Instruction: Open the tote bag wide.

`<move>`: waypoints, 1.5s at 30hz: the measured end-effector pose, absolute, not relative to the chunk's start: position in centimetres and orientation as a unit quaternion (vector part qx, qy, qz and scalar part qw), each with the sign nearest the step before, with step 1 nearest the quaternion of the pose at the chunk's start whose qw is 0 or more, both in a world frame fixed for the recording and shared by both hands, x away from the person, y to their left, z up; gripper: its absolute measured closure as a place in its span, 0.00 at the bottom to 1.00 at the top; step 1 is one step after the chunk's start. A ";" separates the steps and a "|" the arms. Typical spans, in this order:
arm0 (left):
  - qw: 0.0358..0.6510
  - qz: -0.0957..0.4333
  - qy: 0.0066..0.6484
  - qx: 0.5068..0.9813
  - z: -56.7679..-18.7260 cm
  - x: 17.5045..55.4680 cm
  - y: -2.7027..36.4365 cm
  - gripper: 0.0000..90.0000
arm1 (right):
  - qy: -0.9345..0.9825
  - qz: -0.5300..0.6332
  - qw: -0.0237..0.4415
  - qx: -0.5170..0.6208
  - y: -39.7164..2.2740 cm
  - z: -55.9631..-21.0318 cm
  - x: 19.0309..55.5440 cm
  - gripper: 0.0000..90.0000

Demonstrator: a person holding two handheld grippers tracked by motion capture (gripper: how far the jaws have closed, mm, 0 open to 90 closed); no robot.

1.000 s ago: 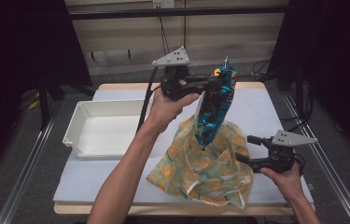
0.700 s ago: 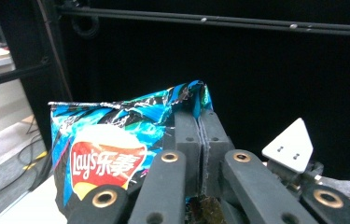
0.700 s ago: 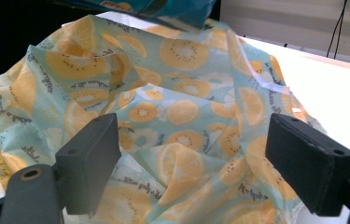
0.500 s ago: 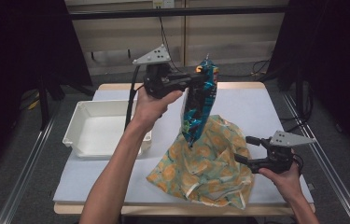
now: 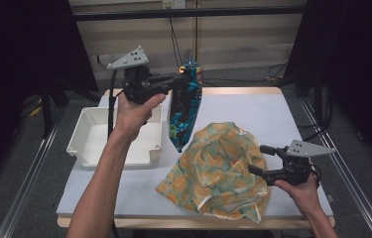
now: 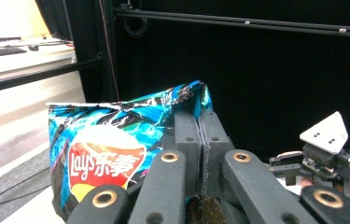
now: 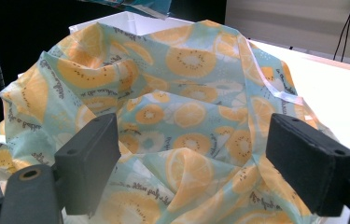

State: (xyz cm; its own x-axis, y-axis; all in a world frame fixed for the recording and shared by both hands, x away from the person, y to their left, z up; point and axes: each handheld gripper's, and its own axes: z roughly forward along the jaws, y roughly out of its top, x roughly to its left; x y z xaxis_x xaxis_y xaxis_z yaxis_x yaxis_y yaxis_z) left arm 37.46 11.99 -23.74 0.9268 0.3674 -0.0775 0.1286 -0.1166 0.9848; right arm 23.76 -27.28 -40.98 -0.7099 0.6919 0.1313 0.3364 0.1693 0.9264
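A blue Lay's crisp bag (image 5: 184, 110) hangs upright in the air over the table's back middle, its bottom just off the tray's right rim. My left gripper (image 5: 182, 79) is shut on its top edge; in the left gripper view the jaws (image 6: 200, 135) pinch the crimped seal of the crisp bag (image 6: 102, 144). A crumpled cloth bag with an orange-slice print (image 5: 218, 168) lies on the table at the front. My right gripper (image 5: 259, 159) rests open beside its right edge. In the right gripper view the cloth bag (image 7: 182, 93) spreads ahead of the open right gripper (image 7: 191, 163).
A white tray (image 5: 90, 144) stands at the left of the white table (image 5: 273, 114), under my left forearm. Its corner (image 7: 130, 21) shows beyond the cloth in the right gripper view. Metal rails run along both sides of the table.
My left gripper has carried the crisp bag leftward and a little back, off the cloth bag and toward the tray. The right gripper has stayed in place, open.
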 end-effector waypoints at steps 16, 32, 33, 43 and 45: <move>0.627 0.119 0.213 0.740 -25.4 37.7 17.2 0.99 | 0.750 0.543 0.160 0.343 -27.1 -41.3 23.9 0.19; 0.590 0.165 0.283 0.738 -27.2 38.5 22.0 0.99 | 0.751 0.540 0.161 0.344 -27.0 -41.4 23.9 0.19; 0.588 0.168 0.288 0.737 -27.2 38.6 22.3 0.99 | 0.751 0.540 0.160 0.344 -27.0 -41.4 24.0 0.19; 0.556 0.200 0.340 0.732 -29.0 40.5 23.6 0.99 | 0.752 0.539 0.160 0.343 -27.0 -41.4 24.1 0.19; 0.553 0.211 0.357 0.723 -29.5 40.9 23.6 0.99 | 0.752 0.539 0.160 0.343 -27.0 -41.4 24.0 0.19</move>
